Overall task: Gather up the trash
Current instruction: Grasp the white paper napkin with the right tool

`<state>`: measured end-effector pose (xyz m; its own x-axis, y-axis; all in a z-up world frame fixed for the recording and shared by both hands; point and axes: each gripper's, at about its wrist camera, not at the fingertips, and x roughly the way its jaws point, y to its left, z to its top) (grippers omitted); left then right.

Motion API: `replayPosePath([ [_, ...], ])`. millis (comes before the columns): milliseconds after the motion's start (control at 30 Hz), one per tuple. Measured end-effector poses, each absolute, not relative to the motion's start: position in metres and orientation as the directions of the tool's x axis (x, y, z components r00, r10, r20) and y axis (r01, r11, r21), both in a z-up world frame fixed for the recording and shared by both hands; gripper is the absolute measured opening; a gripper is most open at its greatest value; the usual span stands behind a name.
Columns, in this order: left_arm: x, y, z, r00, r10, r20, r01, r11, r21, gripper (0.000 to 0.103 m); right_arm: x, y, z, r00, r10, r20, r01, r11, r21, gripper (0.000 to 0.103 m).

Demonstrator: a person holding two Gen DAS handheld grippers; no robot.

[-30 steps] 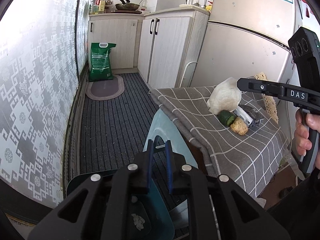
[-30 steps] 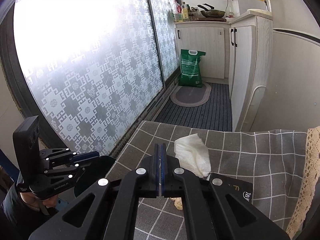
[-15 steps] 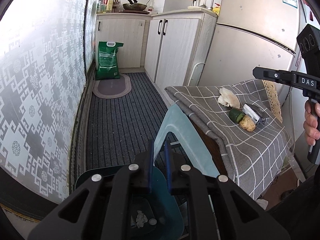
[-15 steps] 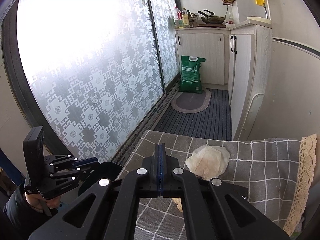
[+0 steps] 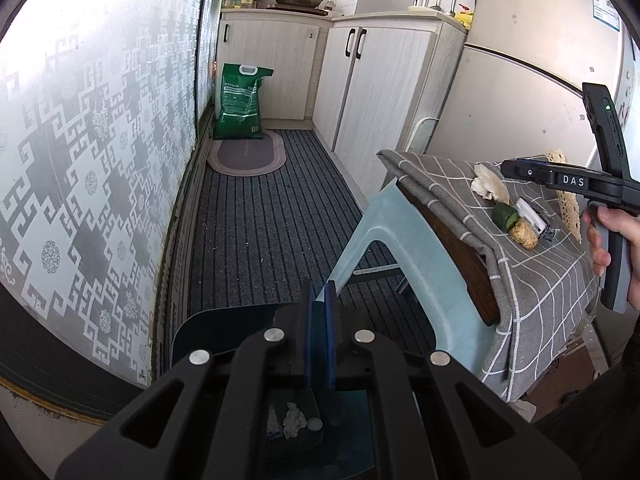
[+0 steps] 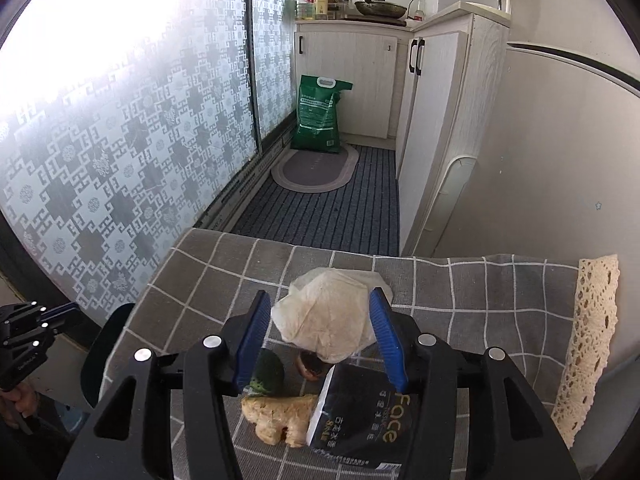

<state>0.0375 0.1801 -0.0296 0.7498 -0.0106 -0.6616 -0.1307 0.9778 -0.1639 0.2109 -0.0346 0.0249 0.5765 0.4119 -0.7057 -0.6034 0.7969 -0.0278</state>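
Note:
A crumpled white plastic bag point(image 6: 328, 316) lies on the grey checked tablecloth point(image 6: 224, 268); it also shows in the left wrist view point(image 5: 490, 186). My right gripper point(image 6: 320, 336) is open, its blue pads on either side of the bag, not closed on it. Under it lie a green vegetable piece point(image 6: 267, 372), a ginger root point(image 6: 280, 416) and a black tissue pack point(image 6: 372, 420). My left gripper point(image 5: 319, 328) is shut on the rim of a dark teal dustbin point(image 5: 208, 332), which holds crumpled paper point(image 5: 294, 424).
A pale blue plastic stool point(image 5: 404, 248) stands between the bin and the table. A green sack point(image 5: 240, 100) and an oval mat point(image 5: 246, 154) lie by white cabinets point(image 5: 372, 92). A fridge point(image 5: 520, 80) stands behind the table. A patterned glass door point(image 5: 80, 152) runs along the left.
My right gripper has opened and moved down around the white bag. The left gripper has drawn back with the bin, away from the table.

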Motion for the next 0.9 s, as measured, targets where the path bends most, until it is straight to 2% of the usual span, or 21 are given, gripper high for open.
replayPosePath([
  [67,0.034,0.183,-0.032,0.747,-0.01,-0.665,-0.136,0.977,-0.167,0.007,0.216,-0.029,0.017,0.587,0.373,-0.718,-0.597,0.799,-0.073,0.051],
  [167,0.027,0.186,-0.034,0.744,-0.008,-0.668,-0.14,0.976,-0.168,0.008,0.218,-0.024,0.009,0.578,0.35,-0.737,-0.605,0.79,-0.099,0.008],
  [267,0.022,0.191,-0.036,0.742,-0.009,-0.67,-0.149,0.972,-0.179,0.008,0.212,-0.019,0.009,0.587,0.348,-0.731,-0.612,0.782,-0.119,0.0],
  [467,0.013,0.198,-0.041,0.735,-0.005,-0.678,-0.163,0.969,-0.183,0.008,0.199,-0.011,0.022,0.596,0.377,-0.709,-0.631,0.766,-0.123,0.0],
  [533,0.01,0.2,-0.043,0.73,-0.002,-0.683,-0.168,0.969,-0.182,0.016,0.198,-0.006,0.02,0.574,0.372,-0.73,-0.642,0.757,-0.119,0.0],
  [567,0.009,0.201,-0.044,0.729,0.001,-0.685,-0.172,0.968,-0.182,0.016,0.196,-0.003,0.018,0.582,0.359,-0.73,-0.639,0.757,-0.136,0.007],
  [600,0.007,0.202,-0.045,0.728,0.0,-0.686,-0.173,0.968,-0.183,0.016,0.193,0.0,0.016,0.598,0.344,-0.724,-0.631,0.759,-0.161,0.03],
  [633,0.005,0.203,-0.045,0.728,0.0,-0.685,-0.173,0.968,-0.183,0.017,0.192,0.001,0.015,0.615,0.328,-0.717,-0.625,0.758,-0.189,0.042],
  [667,0.003,0.203,-0.044,0.729,0.0,-0.684,-0.173,0.968,-0.184,0.017,0.191,0.003,0.014,0.635,0.309,-0.708,-0.612,0.76,-0.217,0.047],
  [767,-0.002,0.205,-0.044,0.734,-0.002,-0.68,-0.172,0.967,-0.189,0.02,0.197,0.004,0.007,0.641,0.265,-0.72,-0.596,0.763,-0.25,0.046],
  [900,-0.008,0.207,-0.046,0.731,0.0,-0.682,-0.178,0.965,-0.192,0.023,0.21,0.004,-0.008,0.634,0.225,-0.74,-0.58,0.771,-0.262,0.029],
])
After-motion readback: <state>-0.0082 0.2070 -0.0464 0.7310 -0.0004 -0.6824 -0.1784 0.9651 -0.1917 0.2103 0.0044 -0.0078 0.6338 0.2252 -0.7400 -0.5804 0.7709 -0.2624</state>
